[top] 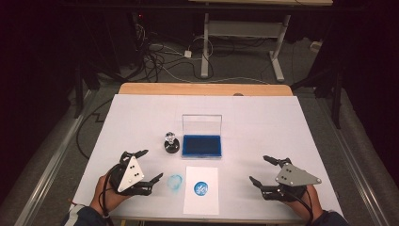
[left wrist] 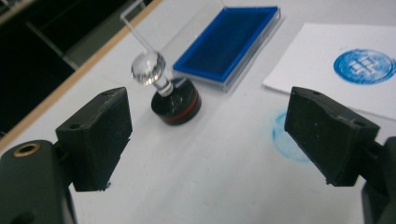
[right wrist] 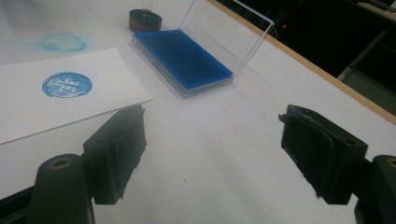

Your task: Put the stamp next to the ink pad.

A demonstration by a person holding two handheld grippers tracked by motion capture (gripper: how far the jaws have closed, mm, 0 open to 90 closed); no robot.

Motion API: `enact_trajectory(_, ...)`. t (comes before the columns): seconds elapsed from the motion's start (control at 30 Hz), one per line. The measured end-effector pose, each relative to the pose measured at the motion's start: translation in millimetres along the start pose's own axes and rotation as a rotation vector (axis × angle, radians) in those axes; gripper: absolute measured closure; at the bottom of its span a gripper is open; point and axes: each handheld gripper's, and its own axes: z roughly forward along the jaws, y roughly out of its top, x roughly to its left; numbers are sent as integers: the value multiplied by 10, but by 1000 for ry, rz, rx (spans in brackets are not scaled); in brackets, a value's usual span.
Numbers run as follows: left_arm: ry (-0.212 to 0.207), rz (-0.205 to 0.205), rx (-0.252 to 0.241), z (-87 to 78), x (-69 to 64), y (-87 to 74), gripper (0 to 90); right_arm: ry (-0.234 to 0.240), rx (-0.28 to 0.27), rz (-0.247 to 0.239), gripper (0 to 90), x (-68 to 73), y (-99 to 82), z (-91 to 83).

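At mid-frame of the high view we see the stamp (top: 171, 141) standing upright on the tabletop (top: 263, 127), just left of the open blue ink pad (top: 202, 145), its clear lid raised so the ink is reachable. Lower centre, the white paper (top: 201, 189) carries a blue seal print (top: 201, 188); a fainter blue smudge (top: 175, 181) marks the tabletop beside it, perhaps a stray impression. The left tongs (top: 147, 165) and right tongs (top: 260, 170) both gape wide, holding nothing, touching nothing.
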Motion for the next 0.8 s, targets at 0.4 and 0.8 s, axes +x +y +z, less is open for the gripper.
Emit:
enact_trajectory(0.4,-15,-54,115,26,-32,-387,142,-2,10,11,220,-27,-32,10)
enact_trajectory(0.8,-1,-79,81,-39,-32,-406,143,-9,4,2,220,-20,-26,12)
